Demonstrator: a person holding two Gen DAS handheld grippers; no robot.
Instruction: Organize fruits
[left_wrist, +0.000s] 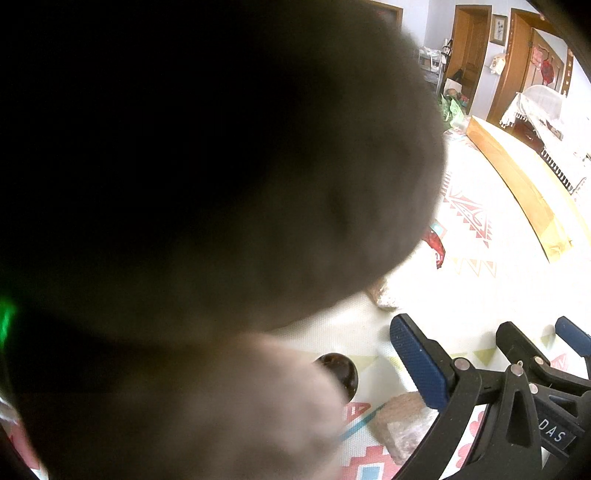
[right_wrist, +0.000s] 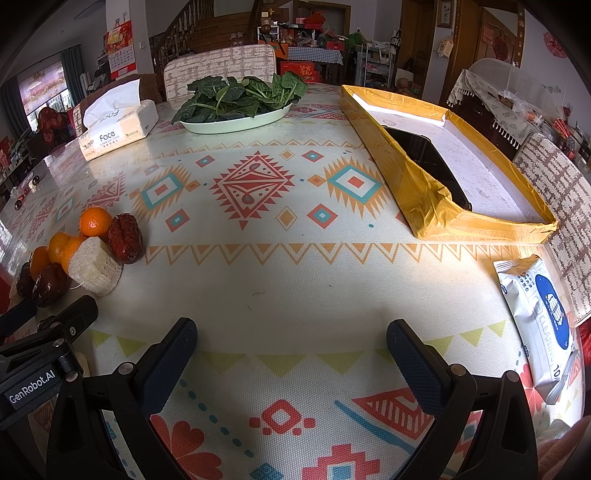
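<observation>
Above the patterned tablecloth (right_wrist: 258, 280) the right gripper (right_wrist: 291, 354) hangs with jaws spread wide, nothing between them; the left gripper (right_wrist: 55, 332), just left of it, shows too little to tell its state. Left of the cloth's red diamond, tangerines (right_wrist: 95, 220) and red dates (right_wrist: 125, 238) huddle against a pale block (right_wrist: 95, 270); right of it lies the yellow-taped tray (right_wrist: 424, 199).
</observation>
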